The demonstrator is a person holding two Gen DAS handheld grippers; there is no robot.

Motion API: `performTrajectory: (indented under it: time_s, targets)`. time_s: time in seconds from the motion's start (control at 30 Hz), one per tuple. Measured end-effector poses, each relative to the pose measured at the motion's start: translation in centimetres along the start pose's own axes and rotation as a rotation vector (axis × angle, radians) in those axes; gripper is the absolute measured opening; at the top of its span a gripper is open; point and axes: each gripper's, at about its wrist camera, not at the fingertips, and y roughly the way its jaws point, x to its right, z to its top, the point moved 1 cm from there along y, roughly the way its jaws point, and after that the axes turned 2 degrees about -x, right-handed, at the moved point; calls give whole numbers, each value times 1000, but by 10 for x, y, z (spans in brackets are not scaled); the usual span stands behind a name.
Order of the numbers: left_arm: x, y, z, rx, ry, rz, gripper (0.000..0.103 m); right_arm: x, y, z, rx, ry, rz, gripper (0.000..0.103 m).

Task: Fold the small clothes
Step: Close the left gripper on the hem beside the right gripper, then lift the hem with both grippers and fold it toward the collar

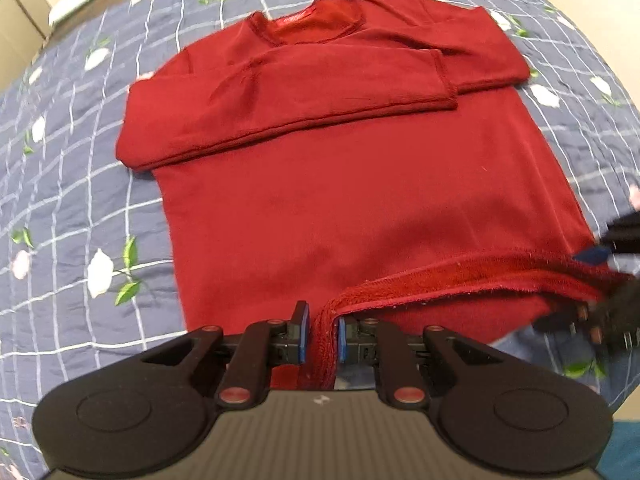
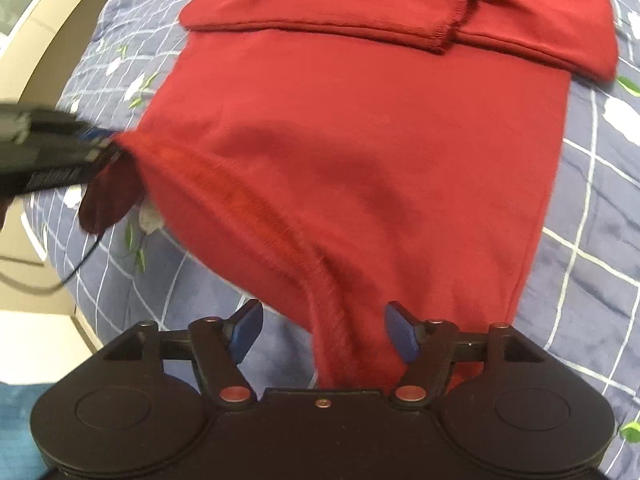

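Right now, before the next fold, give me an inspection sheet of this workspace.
Surface: quilt, blue-grey with a white grid and flower print, under everything.
Job's things: red sweater lying flat, sleeves folded across the chest; bottom hem raised off the quilt.
Clutter: nothing seen.
Grippers: left tool shut on the bottom hem; right tool open, with hem fabric between its fingers, unclamped.
Cables: thin dark cable hanging below the left tool.
Surroundings: pale edge beyond the quilt, too blurred to identify.
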Motion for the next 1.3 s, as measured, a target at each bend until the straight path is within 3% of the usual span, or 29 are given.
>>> performTrajectory:
  time_s: [0.1,0.17,0.23,0.33,0.53,0.77,0.8,0.9,0.93,1.03,1.3]
  targets:
    - [-6,12,7,-41,-43,-21,15,-5,7,-1,-25,-42,-40,71]
    - [-7,16,8,-54,-59,-32,15,-6,11,-2,-41,-68,-87,62]
    - [-8,18,7,-61,-69,-34,19,-6,12,-1,-33,-88,-145,34]
    - [-10,17,3,-59,-70,-39,29,2,5,4,7,-62,-154,17]
    - [-14,13,-11,-63,-47,-59,56,18,-7,19,82,-13,-164,14]
    - [-17,29,-20,-111,60,96,57,19,-4,23,66,-13,-163,15]
    - [-21,29,-19,-113,43,83,55,19,-4,22,62,-7,-163,17]
    - [-30,27,-17,-121,-9,35,35,17,-2,18,50,-4,-169,19]
    - [-30,25,-16,-121,-10,28,26,16,-3,16,49,-7,-174,19]
    - [-24,18,-17,-108,30,35,14,13,-6,12,51,-25,-189,19]
    - [-3,-5,-40,-52,127,106,5,-2,-20,-11,78,-75,-270,17]
